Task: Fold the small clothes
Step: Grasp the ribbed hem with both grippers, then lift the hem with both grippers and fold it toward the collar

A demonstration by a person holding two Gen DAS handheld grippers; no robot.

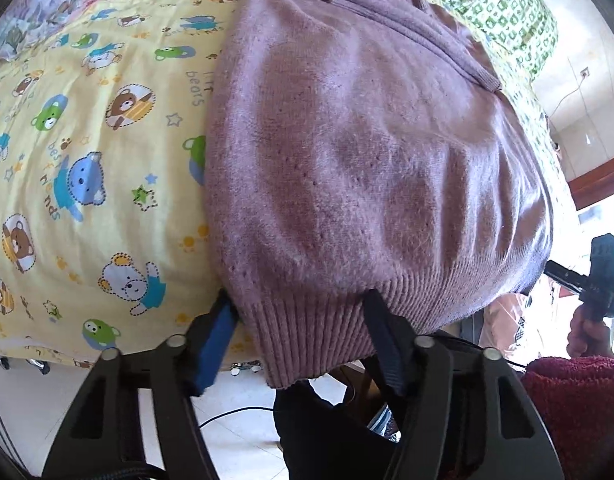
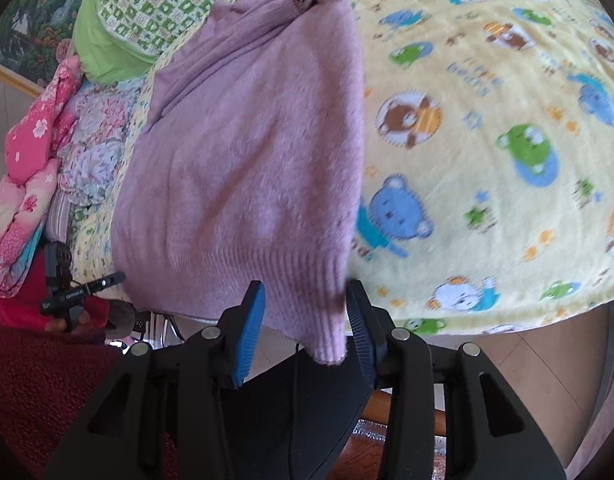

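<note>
Left wrist view: we find the purple sweater [image 1: 371, 168] lying on the bear-print sheet [image 1: 87, 152], a sleeve already folded across its body. The ribbed hem overhangs the bed edge. The left gripper [image 1: 303, 332] straddles the hem's corner, pads not visibly pressing. The right gripper [image 2: 307, 312] likewise brackets the opposite corner, not clamped. We judge the bottom-up fold still outstanding.
</note>
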